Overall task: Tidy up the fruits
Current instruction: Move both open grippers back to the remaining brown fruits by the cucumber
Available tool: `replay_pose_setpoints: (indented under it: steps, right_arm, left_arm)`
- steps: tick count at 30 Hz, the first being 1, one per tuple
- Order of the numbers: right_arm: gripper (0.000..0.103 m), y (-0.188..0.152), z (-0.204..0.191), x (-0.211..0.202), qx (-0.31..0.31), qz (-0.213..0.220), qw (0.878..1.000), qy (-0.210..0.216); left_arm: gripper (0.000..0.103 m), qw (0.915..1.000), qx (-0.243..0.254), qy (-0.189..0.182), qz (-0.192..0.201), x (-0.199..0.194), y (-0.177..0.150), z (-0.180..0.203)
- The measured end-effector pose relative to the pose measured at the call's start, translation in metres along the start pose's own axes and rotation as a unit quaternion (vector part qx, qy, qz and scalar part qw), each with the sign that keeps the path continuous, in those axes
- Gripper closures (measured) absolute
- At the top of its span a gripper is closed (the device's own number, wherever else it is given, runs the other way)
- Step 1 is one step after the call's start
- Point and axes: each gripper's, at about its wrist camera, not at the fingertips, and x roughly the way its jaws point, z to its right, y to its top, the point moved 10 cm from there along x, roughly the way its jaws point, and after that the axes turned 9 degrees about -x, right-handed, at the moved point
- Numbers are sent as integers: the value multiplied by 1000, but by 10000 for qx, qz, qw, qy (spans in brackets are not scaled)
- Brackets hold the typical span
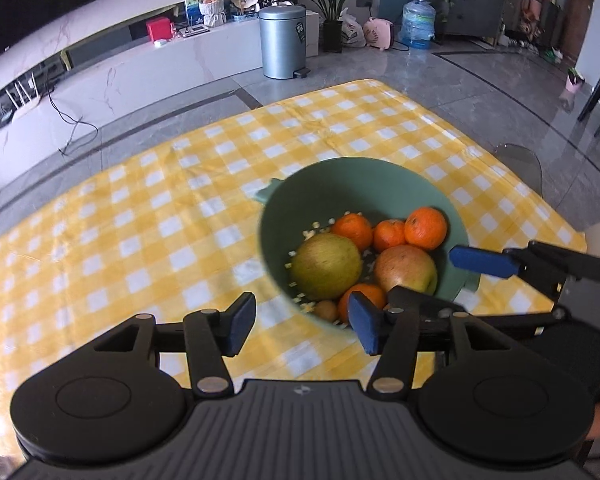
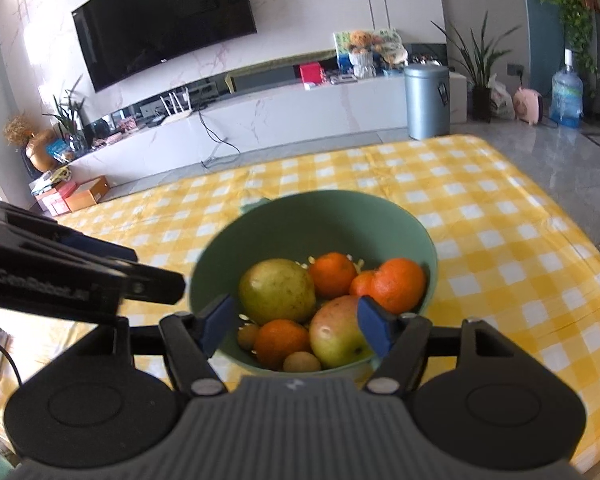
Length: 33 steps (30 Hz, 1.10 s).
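Note:
A green colander bowl (image 1: 340, 168) (image 2: 320, 210) stands on the yellow checked tablecloth. It holds a green pear (image 1: 326, 266) (image 2: 276, 290), a red-green apple (image 1: 406, 270) (image 2: 338, 336), several tangerines (image 1: 425, 228) (image 2: 396, 286) and a small brown fruit (image 1: 326, 310) (image 2: 302, 362). My left gripper (image 1: 303, 322) hangs open over the bowl's near left rim, nothing pressed between its blue pads. My right gripper (image 2: 296, 326) is open above the bowl's near side, its pads apart from the fruit. One blue right finger (image 1: 484, 262) shows at the bowl's right. The left gripper's body (image 2: 80, 280) fills the left of the right wrist view.
The tablecloth (image 1: 120, 240) (image 2: 500, 220) covers the whole table, whose far edge drops to a grey tiled floor. Beyond stand a silver pedal bin (image 1: 282, 42), a white TV bench (image 2: 260, 112), potted plants and a water bottle (image 1: 419, 20). A clear chair back (image 1: 520, 160) sits at the table's right.

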Motion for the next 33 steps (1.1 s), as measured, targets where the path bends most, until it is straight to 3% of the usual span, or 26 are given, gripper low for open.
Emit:
replay_pose_setpoints:
  steps: [5, 11, 13, 17, 18, 20, 25, 29, 33]
  right_arm:
    - [37, 0, -27, -6, 77, -82, 9992, 371]
    - [35, -2, -75, -13, -260, -156, 9970, 711]
    - [34, -3, -89, -14, -355, -166, 9963, 770]
    - [34, -5, -110, -13, -521, -209, 9949, 839]
    - [33, -6, -113, -12, -550, -219, 9948, 832]
    - [32, -9, -118, -10, -563, -275, 9948, 809]
    - [32, -17, -127, 0, -703, -425, 9941, 711]
    - [32, -25, -125, 11, -785, -603, 9938, 515]
    - [32, -29, -122, 20, -786, -743, 9936, 328]
  left_arm:
    - [40, 9996, 224, 164, -80, -31, -6, -33]
    - [40, 9951, 571, 762, -253, -79, -17, -89]
    - [40, 9900, 755, 1135, -350, -94, -22, -113]
    - [40, 9667, 1294, 2164, -438, -130, -30, -175]
    - [40, 9628, 1349, 2302, -418, -138, -33, -188]
    - [39, 9634, 1336, 2297, -349, -143, -42, -208]
    - [39, 9702, 1006, 2193, 235, -113, -79, -240]
    - [39, 9512, 1626, 2456, 921, -84, -106, -241]
    - [39, 9402, 1923, 2475, 1336, -60, -129, -244]
